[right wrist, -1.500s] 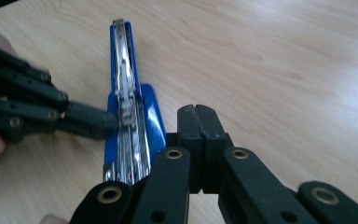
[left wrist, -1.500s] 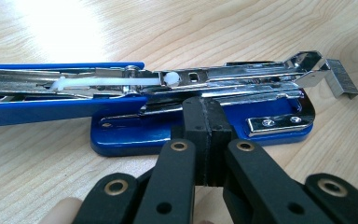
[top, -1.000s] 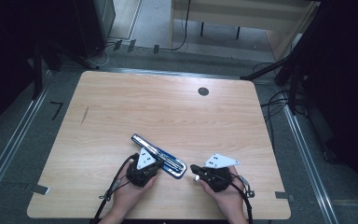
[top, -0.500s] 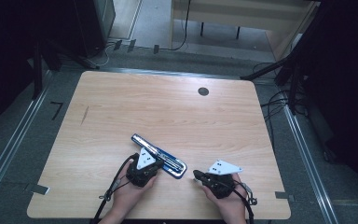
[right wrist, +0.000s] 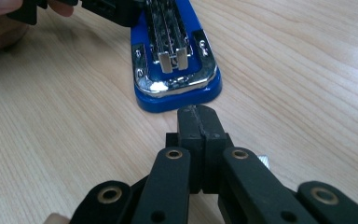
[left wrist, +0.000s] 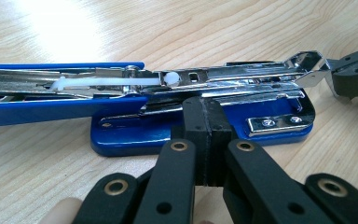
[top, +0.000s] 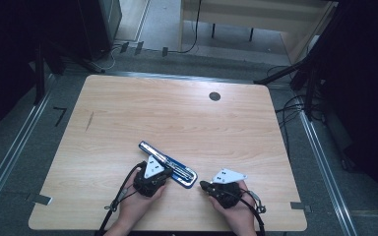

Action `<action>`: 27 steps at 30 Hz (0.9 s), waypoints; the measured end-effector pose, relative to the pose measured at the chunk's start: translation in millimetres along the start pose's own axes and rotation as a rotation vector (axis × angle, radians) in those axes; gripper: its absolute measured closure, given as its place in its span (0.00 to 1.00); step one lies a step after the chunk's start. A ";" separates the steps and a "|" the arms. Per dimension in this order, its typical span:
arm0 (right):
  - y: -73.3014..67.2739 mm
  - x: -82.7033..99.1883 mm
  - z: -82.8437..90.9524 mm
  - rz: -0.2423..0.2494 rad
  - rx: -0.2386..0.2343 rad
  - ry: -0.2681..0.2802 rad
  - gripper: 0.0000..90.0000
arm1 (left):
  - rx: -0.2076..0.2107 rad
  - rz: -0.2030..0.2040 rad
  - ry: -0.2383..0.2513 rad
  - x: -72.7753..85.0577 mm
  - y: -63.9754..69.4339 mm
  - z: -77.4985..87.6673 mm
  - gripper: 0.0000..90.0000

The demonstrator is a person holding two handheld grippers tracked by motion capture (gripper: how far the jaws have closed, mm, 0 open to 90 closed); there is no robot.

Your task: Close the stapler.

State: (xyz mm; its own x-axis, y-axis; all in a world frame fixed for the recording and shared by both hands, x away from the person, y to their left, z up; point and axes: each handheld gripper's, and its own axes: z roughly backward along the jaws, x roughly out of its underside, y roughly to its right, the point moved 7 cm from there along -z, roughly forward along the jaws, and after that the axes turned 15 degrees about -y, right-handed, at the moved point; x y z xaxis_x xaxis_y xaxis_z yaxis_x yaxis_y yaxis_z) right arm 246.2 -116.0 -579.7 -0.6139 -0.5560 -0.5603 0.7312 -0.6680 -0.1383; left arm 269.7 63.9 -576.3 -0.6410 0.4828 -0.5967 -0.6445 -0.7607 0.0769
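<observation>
High view: blue stapler [top: 169, 165] lies opened flat on the table [top: 177, 118], near its front edge. Left gripper [top: 161, 173] sits against it; right gripper [top: 203, 185] just beside its near end.

Left gripper view: jaws pressed together, tips touching the stapler's [left wrist: 200, 123] base, nothing between them.

Right gripper view: jaws pressed together, empty, just short of the stapler's [right wrist: 177, 70] blue end.

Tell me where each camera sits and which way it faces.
High view: above the person's side, looking forward and down on the table; both hands, left tongs and right tongs show.
Left gripper view: rides the left tongs, facing the stapler side-on.
Right gripper view: rides the right tongs, facing the stapler's end.
All three share the stapler.
</observation>
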 end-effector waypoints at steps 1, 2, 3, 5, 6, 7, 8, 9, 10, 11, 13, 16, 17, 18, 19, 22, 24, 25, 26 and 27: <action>0.0 0.0 0.0 0.000 0.000 0.000 1.00 | 0.000 0.000 0.000 0.0 0.0 0.0 1.00; 0.3 0.9 0.6 -0.001 0.002 -0.002 1.00 | 0.000 0.000 0.000 0.0 0.0 0.0 1.00; 0.5 1.6 1.1 0.002 0.002 -0.002 1.00 | 0.000 0.000 0.000 0.0 0.1 0.0 1.00; 1.2 3.1 2.5 0.004 0.003 -0.006 1.00 | 0.000 0.000 0.000 0.0 0.0 0.0 1.00; 1.6 4.1 3.3 0.004 0.004 -0.008 1.00 | 0.000 -0.001 0.000 0.0 0.1 0.0 1.00; 2.1 5.0 4.0 0.008 0.004 -0.009 1.00 | 0.000 0.000 0.000 0.0 0.1 0.0 1.00; 2.5 5.9 4.7 0.009 0.006 -0.009 1.00 | -0.001 -0.001 0.000 0.0 0.1 0.0 1.00; 2.7 7.1 5.2 0.010 0.004 -0.012 1.00 | 0.000 -0.001 0.000 0.0 0.0 0.0 1.00; 2.7 7.9 5.7 0.008 0.002 -0.010 1.00 | 0.000 0.000 0.000 0.0 0.0 0.0 1.00; 2.9 8.9 6.4 0.011 0.002 -0.012 1.00 | 0.000 0.001 0.000 0.0 0.0 0.0 1.00; 3.4 10.4 7.9 0.009 0.004 -0.014 1.00 | 0.000 0.001 0.000 0.0 0.0 0.0 1.00; 4.9 11.9 9.2 0.007 0.005 -0.017 1.00 | 0.000 0.000 0.000 0.0 0.0 0.0 1.00; 5.3 12.2 9.4 0.003 0.005 -0.016 1.00 | 0.000 0.001 0.000 0.0 0.0 0.0 1.00; 5.6 12.3 9.7 0.002 0.005 -0.014 1.00 | 0.000 0.000 0.000 0.0 0.0 0.0 1.00; 5.3 11.9 10.1 0.000 0.004 -0.010 1.00 | -0.001 0.001 0.000 0.0 0.0 0.0 1.00; 2.9 7.7 10.3 -0.005 0.003 0.008 1.00 | 0.000 0.001 0.000 0.0 0.0 0.0 1.00; 0.4 2.4 6.1 0.002 0.005 0.013 1.00 | 0.000 0.000 0.000 0.0 0.0 0.0 1.00; 0.4 2.4 6.1 0.002 0.005 0.013 1.00 | 0.000 0.000 0.000 0.0 0.0 0.0 1.00; 0.0 1.0 3.9 0.008 0.006 0.011 1.00 | -0.001 -0.001 0.000 0.0 0.1 0.0 1.00; -0.5 0.2 1.4 0.011 0.004 0.004 1.00 | -0.002 -0.001 0.000 0.0 0.0 0.0 1.00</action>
State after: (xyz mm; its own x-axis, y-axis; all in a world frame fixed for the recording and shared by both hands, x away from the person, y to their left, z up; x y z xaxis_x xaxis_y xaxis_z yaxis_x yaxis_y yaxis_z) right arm 245.3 -116.5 -578.6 -0.6050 -0.5610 -0.5650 0.7363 -0.6643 -0.1288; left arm 269.7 63.8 -576.3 -0.6399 0.4838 -0.5971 -0.6446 -0.7609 0.0742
